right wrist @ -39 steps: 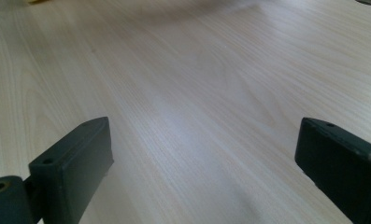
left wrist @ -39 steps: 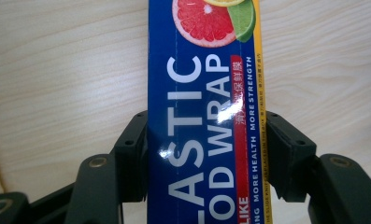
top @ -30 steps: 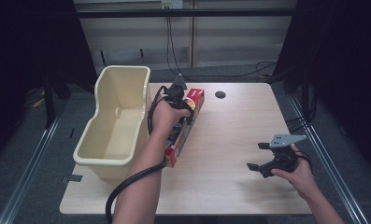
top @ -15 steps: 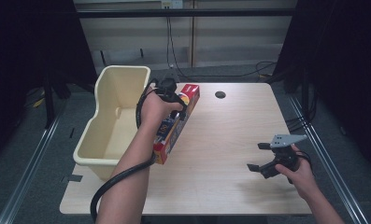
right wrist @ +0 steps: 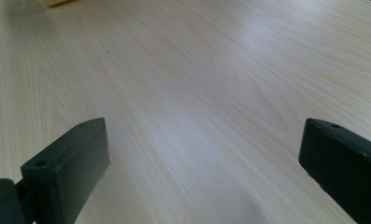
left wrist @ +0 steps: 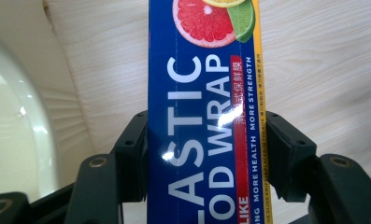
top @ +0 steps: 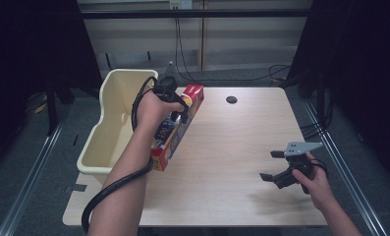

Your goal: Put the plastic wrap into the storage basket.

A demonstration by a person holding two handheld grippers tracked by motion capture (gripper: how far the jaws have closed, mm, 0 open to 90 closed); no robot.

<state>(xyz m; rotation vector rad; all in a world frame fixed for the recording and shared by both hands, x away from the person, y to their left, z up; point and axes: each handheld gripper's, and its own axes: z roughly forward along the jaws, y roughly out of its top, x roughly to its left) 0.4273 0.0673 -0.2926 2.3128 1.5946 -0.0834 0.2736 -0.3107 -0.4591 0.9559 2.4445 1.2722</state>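
fingers [left wrist: 135,154] of left gripper [left wrist: 206,158] clamp the plastic wrap box [left wrist: 204,116]; right gripper's [right wrist: 197,168] fingers apart.

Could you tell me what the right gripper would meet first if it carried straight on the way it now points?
Probably the bare table. The right gripper is open and empty, angled down and left over the wood; nothing lies between its jaws or just ahead, though depth is unclear.

**Count on and around my table**

I count one plastic wrap box [top: 177,129], one cream tub [top: 115,123] and one wooden table [top: 232,147] with one dark round hole [top: 231,100]. I have two grippers: my left gripper [top: 178,115] and my right gripper [top: 271,167].
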